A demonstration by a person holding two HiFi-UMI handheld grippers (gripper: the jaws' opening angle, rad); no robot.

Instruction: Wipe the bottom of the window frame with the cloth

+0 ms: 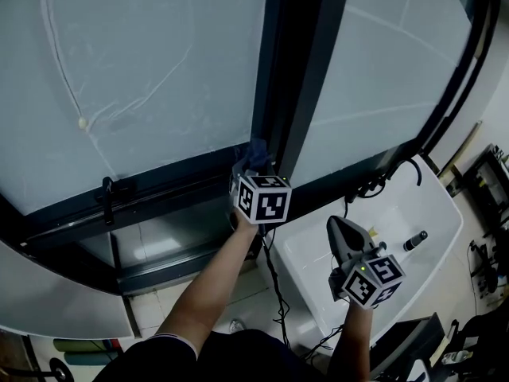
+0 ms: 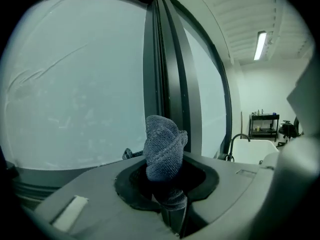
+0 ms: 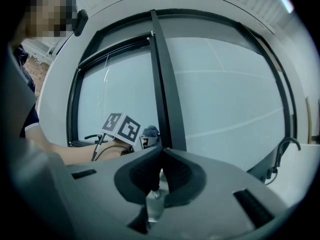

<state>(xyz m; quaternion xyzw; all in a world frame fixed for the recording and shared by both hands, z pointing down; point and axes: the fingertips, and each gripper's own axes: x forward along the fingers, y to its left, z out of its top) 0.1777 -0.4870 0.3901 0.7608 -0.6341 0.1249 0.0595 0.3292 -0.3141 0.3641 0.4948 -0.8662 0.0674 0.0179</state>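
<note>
A bunched blue-grey cloth sticks up from my left gripper, whose jaws are shut on its lower end. In the head view the left gripper holds the cloth against the dark bottom rail of the window frame, right beside the central upright. My right gripper hangs lower and to the right, over the white sink, jaws shut with nothing between them. From the right gripper view the cloth shows by the upright.
A white sink with a dark curved faucet stands below the right pane. A black window handle sits on the rail at the left. A small dark bottle lies in the sink. Cables hang below my left arm.
</note>
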